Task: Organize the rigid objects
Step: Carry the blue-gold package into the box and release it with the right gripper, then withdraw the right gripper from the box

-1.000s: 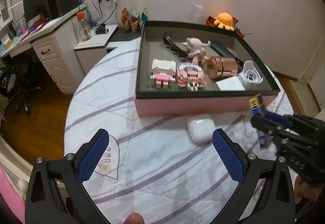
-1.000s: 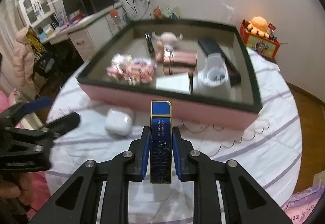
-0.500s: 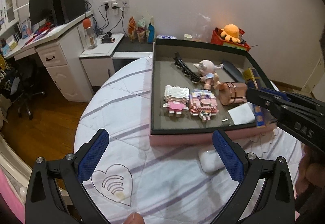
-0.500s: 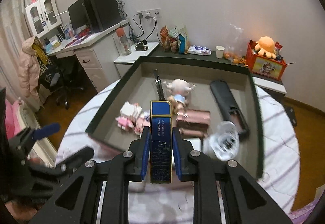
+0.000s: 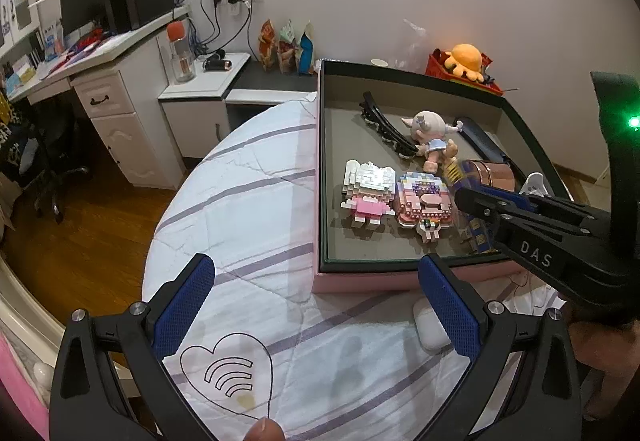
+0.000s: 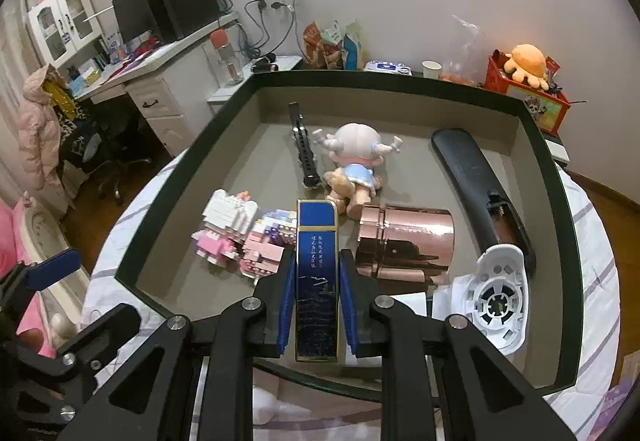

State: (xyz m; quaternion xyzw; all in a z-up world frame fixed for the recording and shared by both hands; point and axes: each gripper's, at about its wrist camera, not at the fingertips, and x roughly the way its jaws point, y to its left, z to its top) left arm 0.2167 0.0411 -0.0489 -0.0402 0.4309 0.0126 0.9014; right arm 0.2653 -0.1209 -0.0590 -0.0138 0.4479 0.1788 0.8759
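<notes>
The right gripper [image 6: 318,305] jaws clamp the blue box [image 6: 317,277], long axis toward 12 o'clock, over the tray [image 6: 554,209] gap between block figures and copper cylinder [image 6: 406,243]. The left gripper [image 5: 316,311] jaws stand wide, empty.

My left gripper [image 5: 316,305] stands wide open over the striped white cover [image 5: 248,201], nothing between its blue pads [image 5: 182,307]. A white earbud case [image 5: 430,329] lies on the cover just beside the right pad, close to the pink box [image 5: 360,281]. Inside the box sit two brick figures [image 5: 396,197], a doll [image 5: 430,137], a black hair clip [image 5: 386,129] and a copper canister [image 5: 490,173]. My right gripper [image 5: 464,199] reaches in over the box from the right, clamped on a blue and gold pack [image 5: 474,225].
</notes>
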